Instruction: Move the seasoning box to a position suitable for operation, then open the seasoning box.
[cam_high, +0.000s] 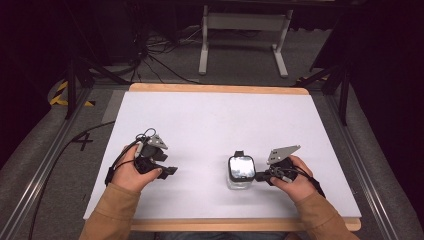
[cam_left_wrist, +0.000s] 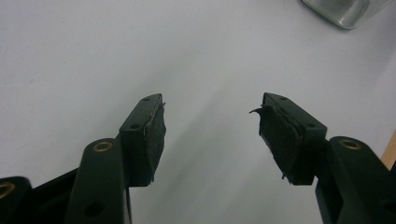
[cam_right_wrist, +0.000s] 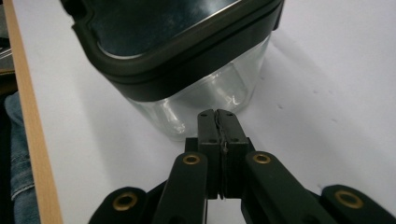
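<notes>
A square clear glass jar (cam_high: 240, 173) with a black-rimmed lid stands on the white table top (cam_high: 210, 125), near its front right. My right gripper (cam_high: 260, 176) is shut with nothing in it, its tips just beside the jar's right side. In the right gripper view the closed jaws point at the jar's glass wall (cam_right_wrist: 205, 95) under the black lid (cam_right_wrist: 177, 42). My left gripper (cam_high: 170, 170) rests to the left, open and empty, its pads (cam_left_wrist: 156, 135) wide apart over bare table. A corner of the jar (cam_left_wrist: 345, 11) appears at the top right of the left gripper view.
A wooden border (cam_high: 220, 88) edges the table at the back, and the front edge (cam_right_wrist: 32, 135) lies close to the jar. A white frame (cam_high: 245, 35) and cables (cam_high: 160, 50) lie on the floor beyond. Black stands (cam_high: 75, 85) flank the table.
</notes>
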